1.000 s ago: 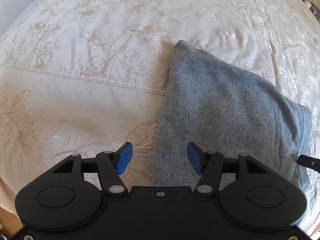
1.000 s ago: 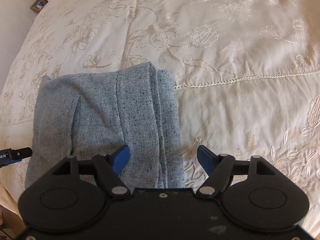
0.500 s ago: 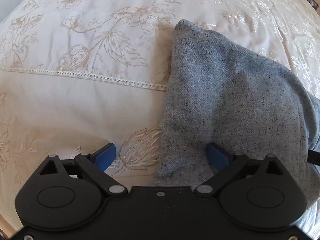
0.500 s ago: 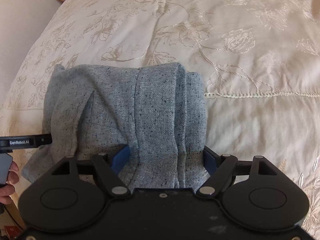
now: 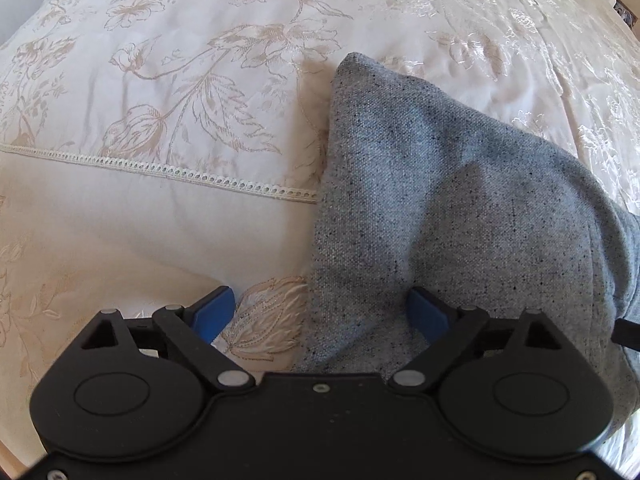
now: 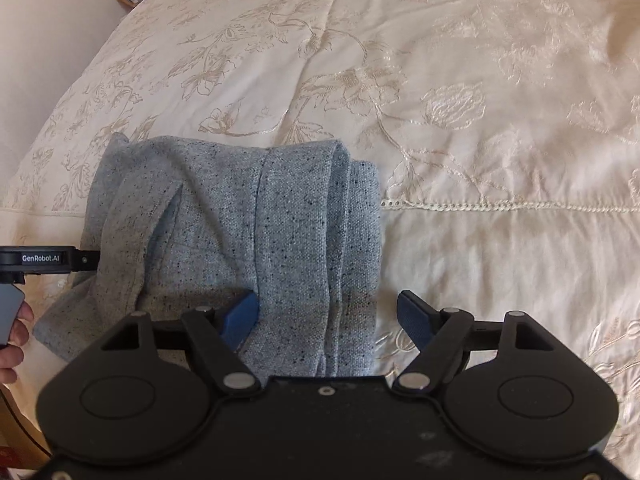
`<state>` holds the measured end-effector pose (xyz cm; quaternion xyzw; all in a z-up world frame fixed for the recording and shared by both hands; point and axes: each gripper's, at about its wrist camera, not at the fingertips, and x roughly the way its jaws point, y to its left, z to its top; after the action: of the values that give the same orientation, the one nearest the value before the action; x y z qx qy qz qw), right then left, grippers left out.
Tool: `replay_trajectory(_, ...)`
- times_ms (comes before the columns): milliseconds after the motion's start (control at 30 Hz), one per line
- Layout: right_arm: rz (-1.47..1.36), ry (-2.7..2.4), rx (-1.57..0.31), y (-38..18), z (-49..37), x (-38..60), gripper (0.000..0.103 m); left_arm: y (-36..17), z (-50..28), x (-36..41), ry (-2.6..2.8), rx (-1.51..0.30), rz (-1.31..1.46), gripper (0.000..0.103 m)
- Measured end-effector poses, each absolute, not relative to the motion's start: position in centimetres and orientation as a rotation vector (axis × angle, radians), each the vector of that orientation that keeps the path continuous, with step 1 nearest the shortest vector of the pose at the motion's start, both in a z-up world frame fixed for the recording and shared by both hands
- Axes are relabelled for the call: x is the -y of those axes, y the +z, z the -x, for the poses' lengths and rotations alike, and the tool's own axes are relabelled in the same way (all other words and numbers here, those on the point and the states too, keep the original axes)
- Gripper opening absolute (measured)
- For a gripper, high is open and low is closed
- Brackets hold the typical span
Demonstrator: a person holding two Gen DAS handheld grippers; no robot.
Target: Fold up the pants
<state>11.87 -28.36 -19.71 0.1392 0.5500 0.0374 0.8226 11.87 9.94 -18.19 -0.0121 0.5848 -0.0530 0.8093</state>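
Two views: both claws point steeply down at one folded bundle on a bed.
Left wrist view, pants: grey speckled pants (image 5: 440, 208) lie folded on the cream embroidered bedspread (image 5: 168, 92), right of a lace seam (image 5: 160, 168).
Left wrist view, claw: the left claw (image 5: 316, 310) stands wide with its jaws closing; the bundle's near left edge sits between the blue pads (image 5: 212, 308), one pad over bedspread, the other against cloth, nothing pinched.
Right wrist view, pants: the same bundle (image 6: 256, 220) shows stacked folds along its right edge.
Right wrist view, claw: the right claw (image 6: 328, 316) gapes wide, straddling that right edge, gripping nothing.
Right wrist view, edge: the other claw's finger (image 6: 52, 259) and a person's hand (image 6: 16, 336) sit at far left.
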Motion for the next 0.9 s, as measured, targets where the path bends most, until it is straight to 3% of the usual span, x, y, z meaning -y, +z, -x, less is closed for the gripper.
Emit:
replay_trajectory(133,-0.369,0.114,-1.189,-21.1,-13.0,28.2,0.085,-18.5,-12.4,-10.9,-0.134,-1.287,0.099,0.09)
replay_trajectory(233,-0.399,0.078,-1.23,-21.0,-13.6,27.9,0.086,-18.1,-12.4,-11.0,-0.181,-1.291,0.122,0.073)
replay_trajectory(300,-0.485,0.05,-1.266,-21.3,-13.9,28.4,0.086,-17.9,-12.5,-10.8,-0.251,-1.303,0.176,0.044)
replay_trajectory(333,-0.53,0.039,-1.276,-21.4,-14.0,28.7,0.086,-17.7,-12.6,-10.6,-0.242,-1.306,0.184,0.043)
replay_trajectory(367,-0.557,0.026,-1.273,-21.3,-14.0,28.8,0.085,-17.5,-12.5,-10.3,-0.234,-1.301,0.169,0.036)
replay_trajectory(467,-0.479,0.025,-1.257,-20.4,-13.7,27.8,0.068,-16.3,-11.7,-8.8,-0.222,-1.253,0.069,0.017)
replay_trajectory(533,-0.389,0.031,-1.241,-19.2,-13.2,26.7,0.037,-15.1,-10.7,-8.2,-0.22,-1.203,0.018,0.014)
replay_trajectory(633,-0.34,0.028,-1.197,-16.9,-12.5,25.8,0.025,-12.9,-9.6,-8.0,-0.231,-1.148,0.001,0.011)
replay_trajectory(900,-0.231,0.101,-1.07,-10.6,-13.1,20.4,0.02,-6.9,-10.0,-11.9,-0.186,-1.002,0.013,0.011)
